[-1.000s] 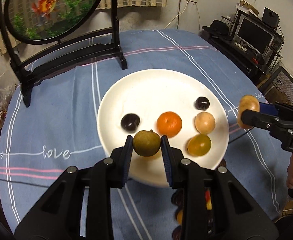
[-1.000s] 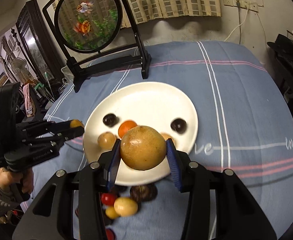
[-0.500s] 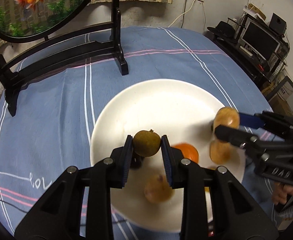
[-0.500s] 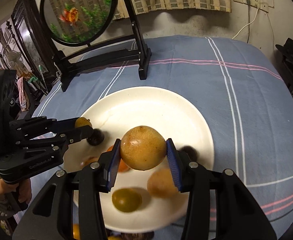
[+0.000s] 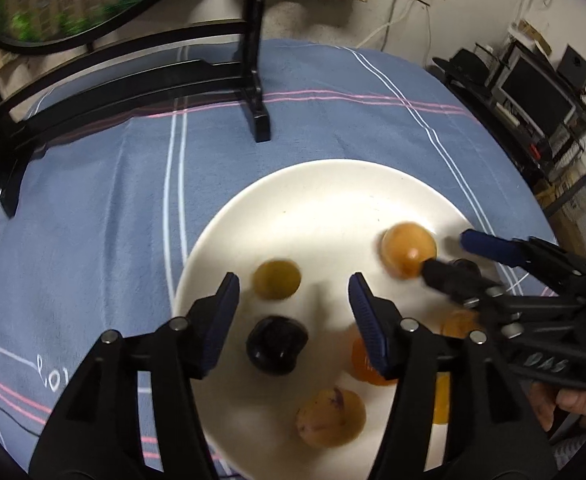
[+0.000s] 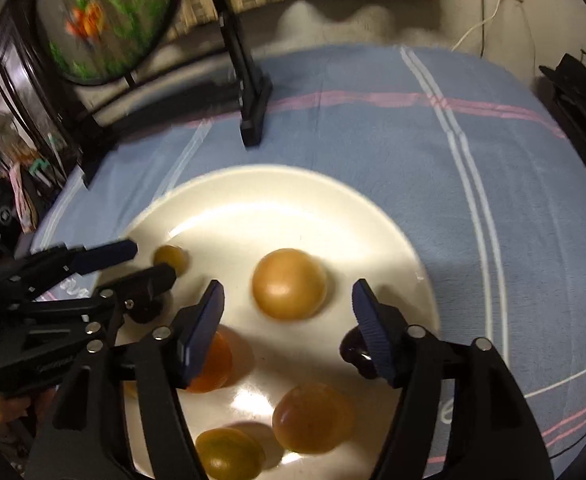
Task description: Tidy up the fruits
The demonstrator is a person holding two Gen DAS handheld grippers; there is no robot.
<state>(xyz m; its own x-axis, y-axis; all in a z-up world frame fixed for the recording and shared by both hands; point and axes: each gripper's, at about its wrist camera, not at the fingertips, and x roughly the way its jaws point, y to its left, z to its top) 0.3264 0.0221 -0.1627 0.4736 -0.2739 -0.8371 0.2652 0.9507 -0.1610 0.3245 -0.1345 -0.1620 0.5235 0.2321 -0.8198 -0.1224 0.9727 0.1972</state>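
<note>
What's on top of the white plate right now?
On the white plate: a large tan fruit, an orange one, a dark one and several yellowish ones. The gripper fingers cover parts of the plate's near side.

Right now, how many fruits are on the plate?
8 on the plate: olive fruit and big tan fruit farthest; dark plum and orange mid-plate; small dark fruit, pale tan fruit and yellow fruit at right; speckled fruit nearest. Others may be hidden.

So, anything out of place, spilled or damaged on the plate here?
Nothing stands out. The fruits sit whole on the white plate, none spilled onto the blue tablecloth. Left gripper and right gripper have jaws opening around nothing; motion blur hides fine blemishes.
</note>
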